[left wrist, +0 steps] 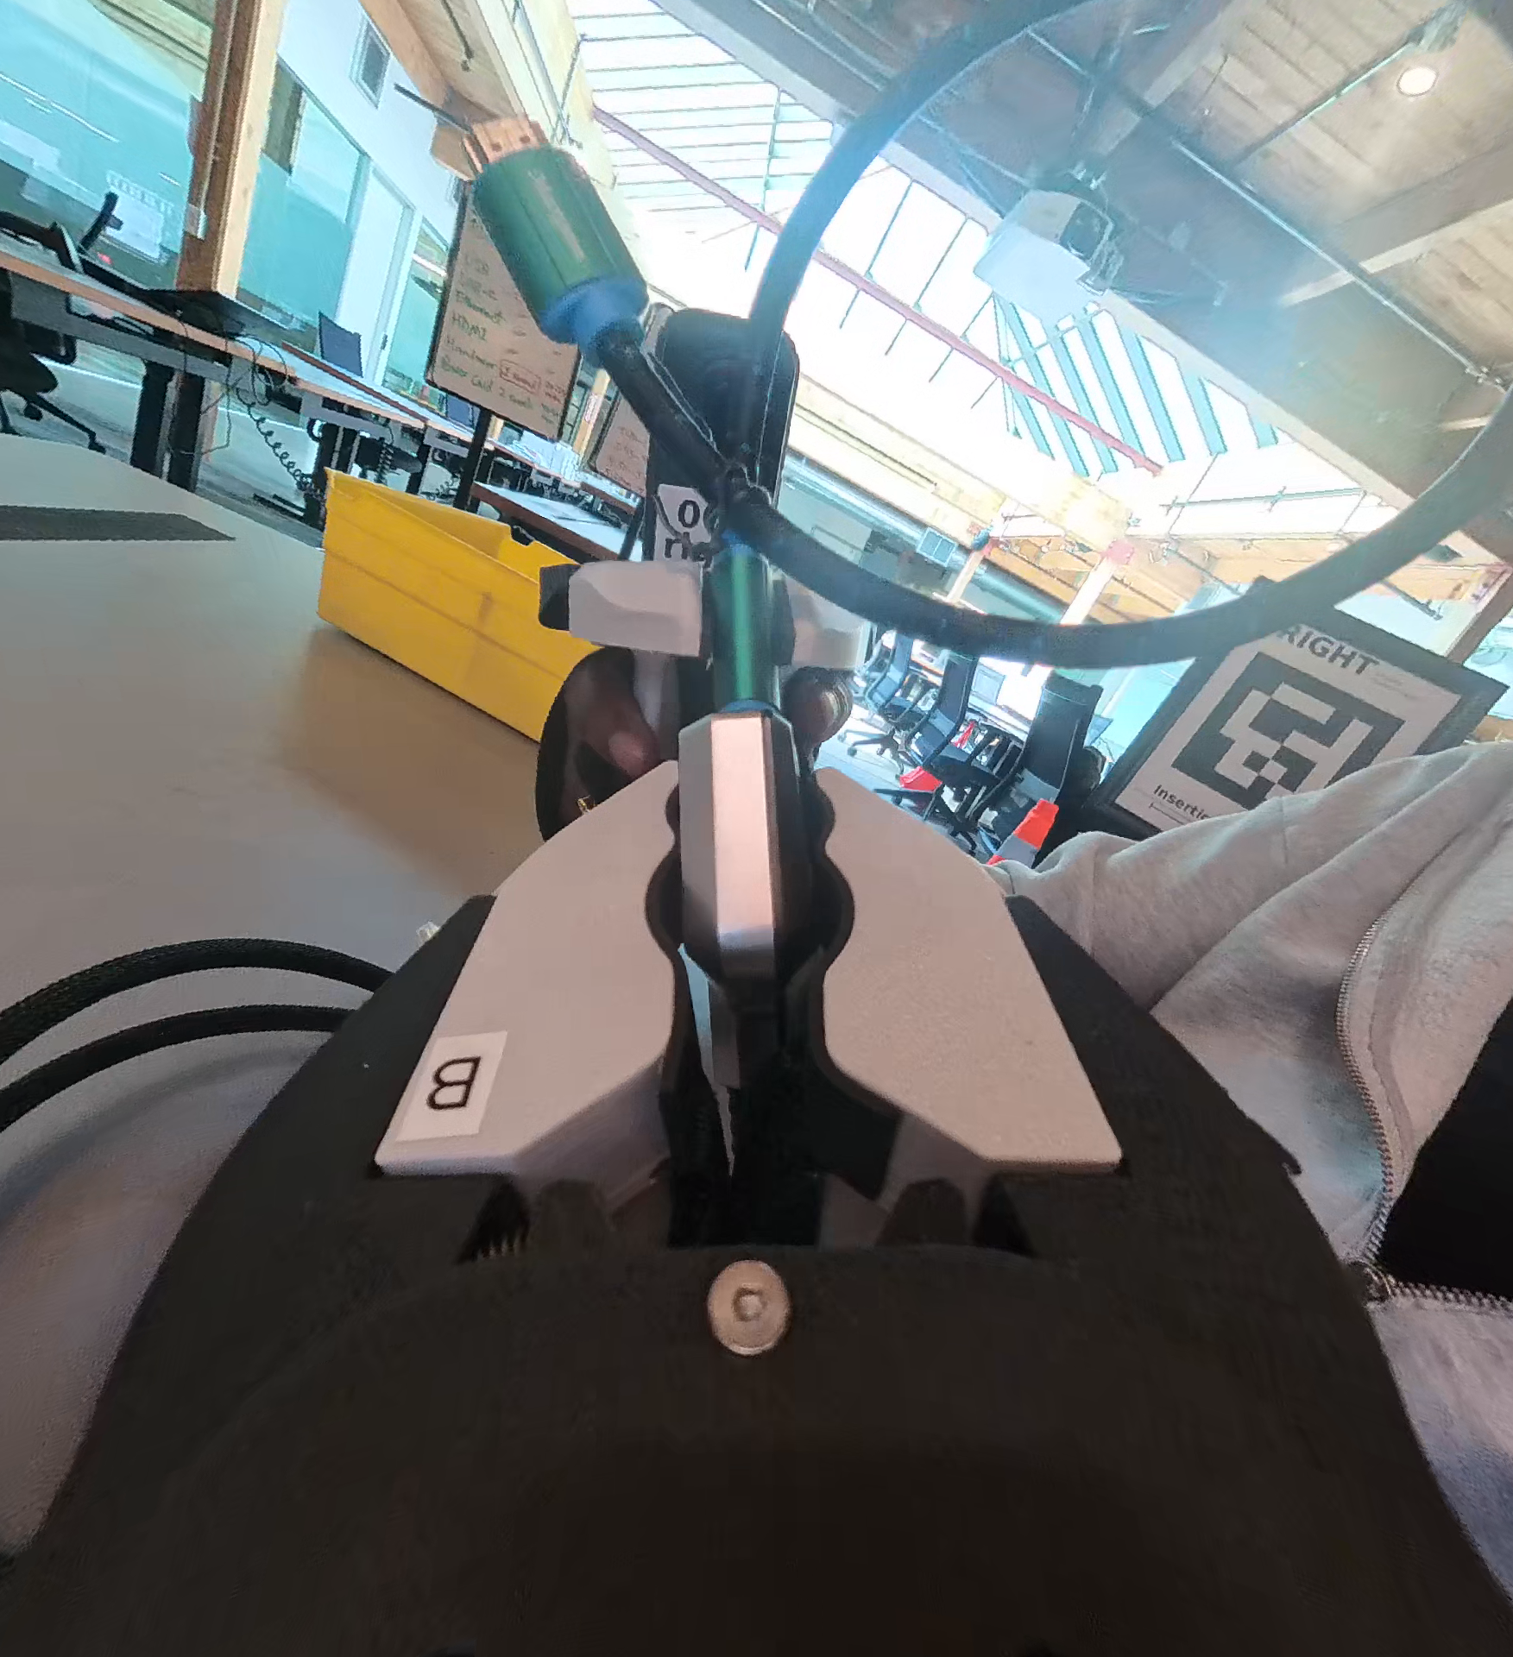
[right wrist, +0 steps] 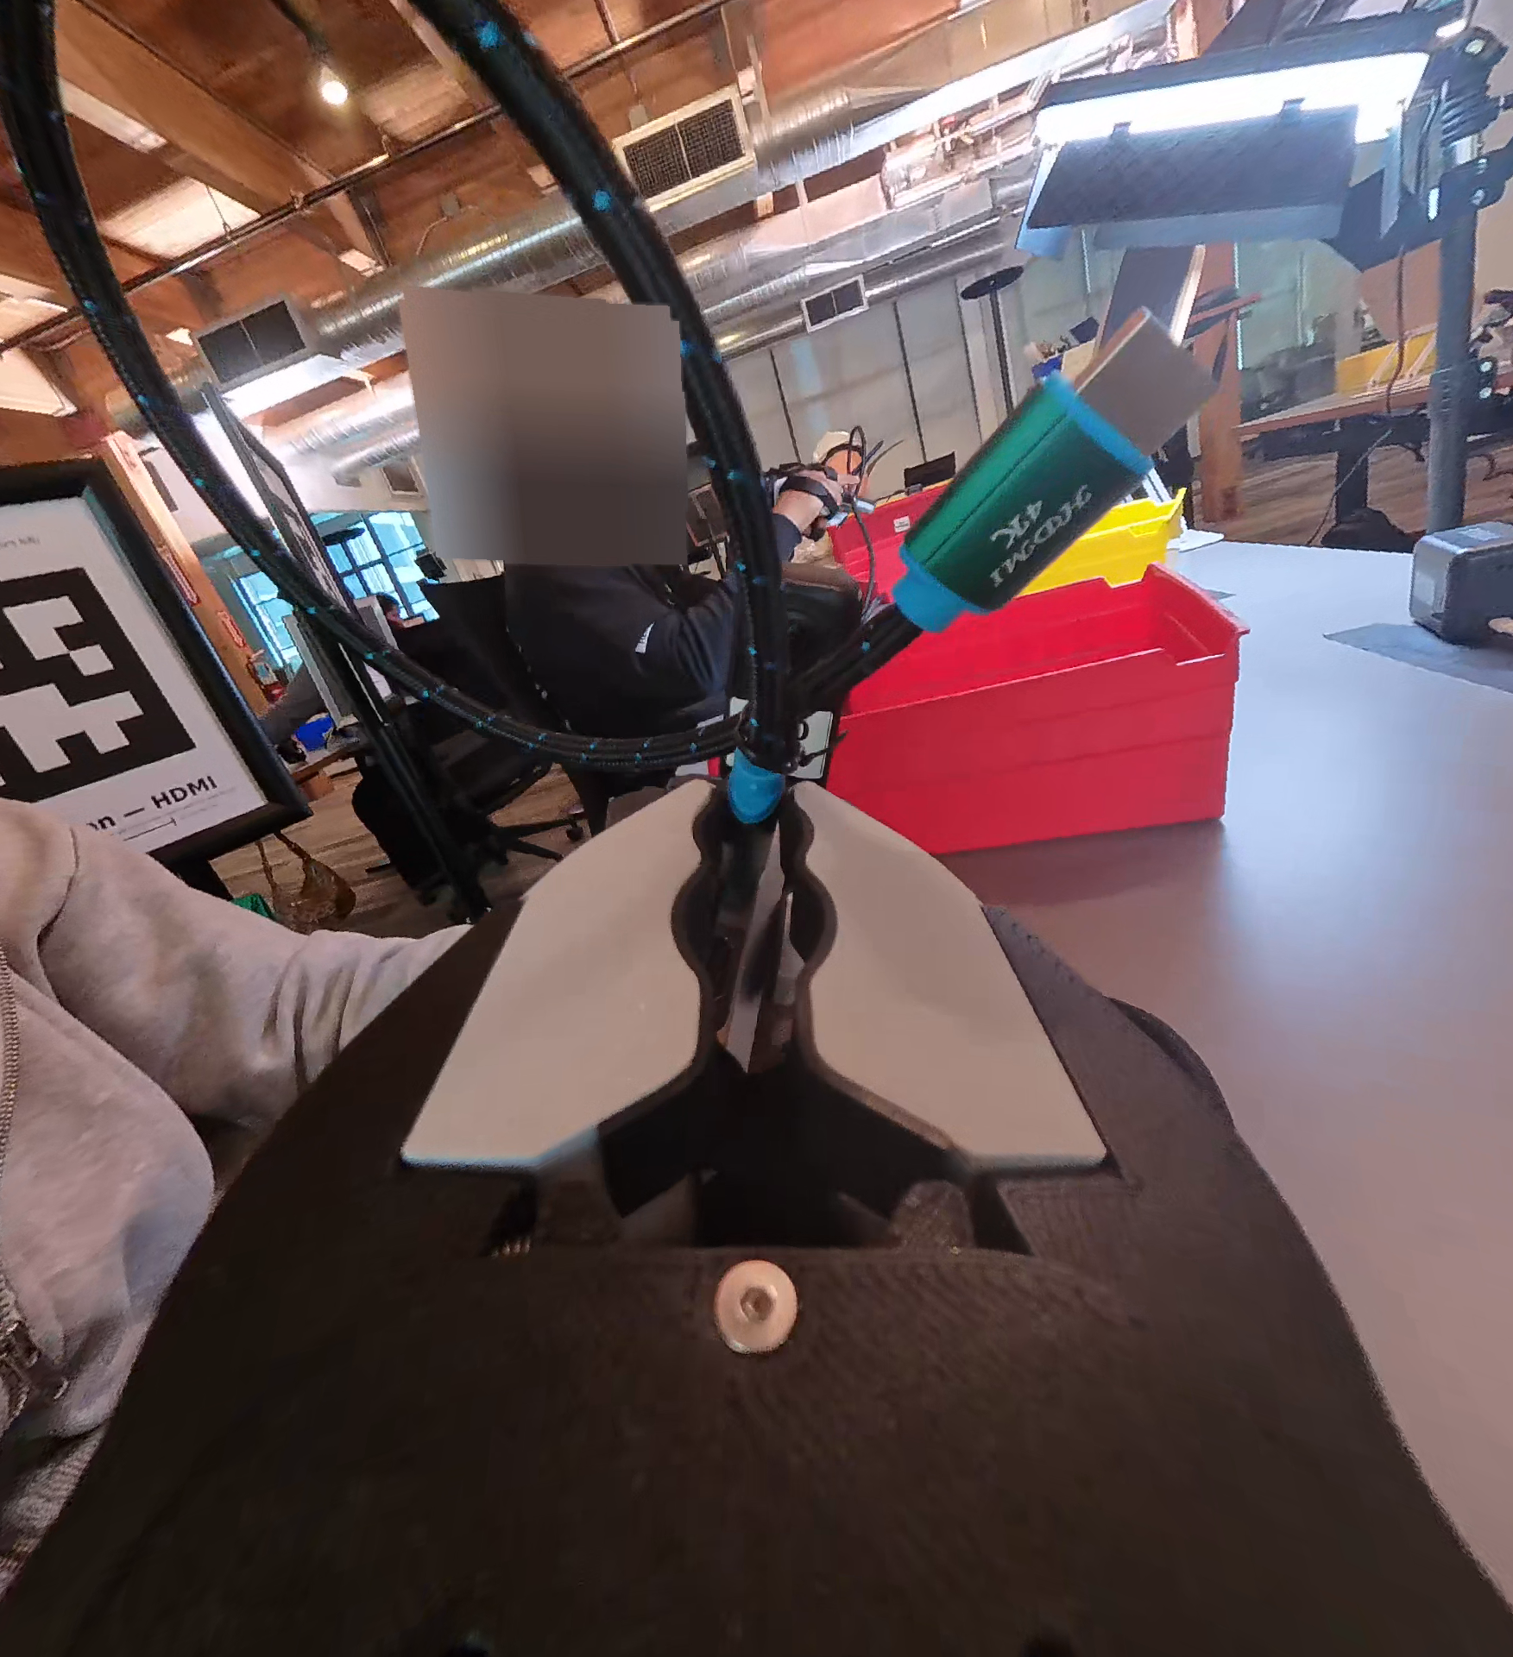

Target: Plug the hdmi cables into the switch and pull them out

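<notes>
Left wrist view: the left gripper point(left wrist: 739, 861) has its fingers clamped on the silver switch point(left wrist: 730, 861), with a green plug point(left wrist: 742, 641) seated in its far end. Right wrist view: the right gripper point(right wrist: 748, 906) pinches that plug (its twin point(right wrist: 1035, 511) dangles free beside the looped cable point(right wrist: 430, 663)), so I judge a straight pull along the plug's axis, switch held steady, suits best.

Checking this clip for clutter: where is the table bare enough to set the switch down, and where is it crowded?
Bare table lies right of the red bin, short of the small grey box. More lies left of the yellow bin, ahead of the braided cable. It is crowded between the grippers, where the looped HDMI cable hangs.
</notes>
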Demonstrator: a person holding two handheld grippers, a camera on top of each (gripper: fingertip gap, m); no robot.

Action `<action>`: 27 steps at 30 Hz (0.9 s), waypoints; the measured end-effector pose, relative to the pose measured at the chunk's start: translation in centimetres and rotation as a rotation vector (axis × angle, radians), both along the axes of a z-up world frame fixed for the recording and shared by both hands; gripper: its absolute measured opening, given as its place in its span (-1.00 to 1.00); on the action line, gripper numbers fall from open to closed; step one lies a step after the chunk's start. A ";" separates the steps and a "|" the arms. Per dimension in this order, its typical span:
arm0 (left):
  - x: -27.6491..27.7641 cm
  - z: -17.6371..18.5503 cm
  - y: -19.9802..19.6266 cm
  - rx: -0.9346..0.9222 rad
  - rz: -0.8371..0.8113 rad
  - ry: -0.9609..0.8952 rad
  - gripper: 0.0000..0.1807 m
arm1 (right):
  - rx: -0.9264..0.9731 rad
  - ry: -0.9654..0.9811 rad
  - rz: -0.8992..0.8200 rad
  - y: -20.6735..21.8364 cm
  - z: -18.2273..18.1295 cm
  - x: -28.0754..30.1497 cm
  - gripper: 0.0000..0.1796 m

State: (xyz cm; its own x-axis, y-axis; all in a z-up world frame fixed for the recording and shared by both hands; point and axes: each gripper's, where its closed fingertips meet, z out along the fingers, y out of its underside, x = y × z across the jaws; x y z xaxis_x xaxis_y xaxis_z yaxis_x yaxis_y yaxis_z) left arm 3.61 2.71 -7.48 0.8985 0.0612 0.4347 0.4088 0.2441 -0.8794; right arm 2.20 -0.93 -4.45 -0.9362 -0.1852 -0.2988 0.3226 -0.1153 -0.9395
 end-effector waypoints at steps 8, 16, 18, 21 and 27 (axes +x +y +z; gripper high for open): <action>1.3 -0.3 -0.5 0.003 -0.021 0.044 -0.77 | -0.571 -0.230 -0.323 12.0 9.3 -8.0 -0.88; 0.5 -0.1 -1.0 0.023 0.023 0.018 -0.76 | 0.162 0.268 -0.984 20.5 5.8 -11.0 -0.88; 0.3 -0.1 -1.1 0.024 0.029 0.007 -0.77 | 0.233 0.296 -1.088 22.8 5.8 -11.3 -0.87; -0.1 -0.4 -1.1 0.024 0.037 -0.029 -0.77 | 0.407 0.324 -1.330 28.2 5.4 -11.5 -0.87; -0.7 -0.5 -1.4 0.031 0.064 -0.050 -0.77 | 1.005 0.028 -1.808 43.2 -0.1 -6.7 -0.87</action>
State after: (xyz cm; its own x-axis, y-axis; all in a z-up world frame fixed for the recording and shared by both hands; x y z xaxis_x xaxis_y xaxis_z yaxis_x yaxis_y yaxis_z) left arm 2.92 1.31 -7.97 0.8701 0.1039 0.4819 0.4351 0.2977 -0.8498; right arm -4.51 42.29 -4.59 0.1601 0.9309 0.3282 0.4469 0.2281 -0.8650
